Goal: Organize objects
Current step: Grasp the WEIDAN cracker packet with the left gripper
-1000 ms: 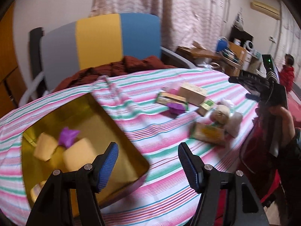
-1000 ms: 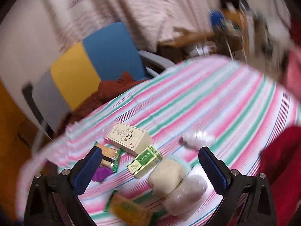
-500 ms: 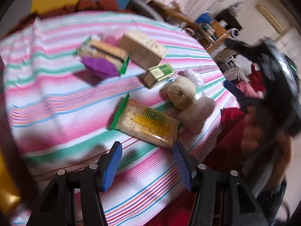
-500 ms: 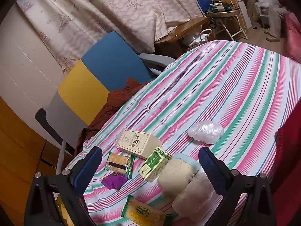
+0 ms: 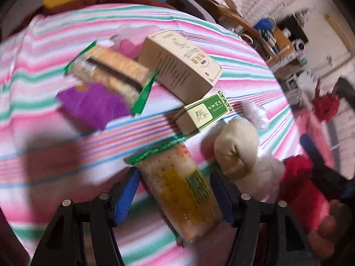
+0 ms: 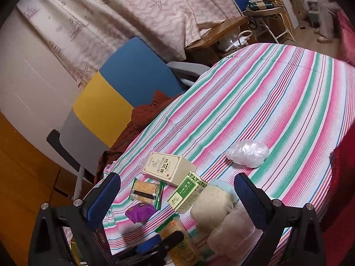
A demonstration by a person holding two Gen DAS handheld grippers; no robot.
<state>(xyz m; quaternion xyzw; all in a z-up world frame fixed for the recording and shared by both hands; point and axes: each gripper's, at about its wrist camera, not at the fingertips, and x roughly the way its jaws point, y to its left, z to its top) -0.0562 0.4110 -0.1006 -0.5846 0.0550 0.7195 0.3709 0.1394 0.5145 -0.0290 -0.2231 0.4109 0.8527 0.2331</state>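
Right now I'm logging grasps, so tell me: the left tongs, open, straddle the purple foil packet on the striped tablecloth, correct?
Not quite. The open left tongs straddle the clear cracker packet with the yellow label and green end, not the purple foil packet, which lies further away beside the sandwich-biscuit pack. The left wrist view shows this. The striped tablecloth part is right.

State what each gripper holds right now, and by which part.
Nothing held. The left gripper is open, its fingers on either side of the yellow cracker packet, not clamped. The right gripper is open, empty.
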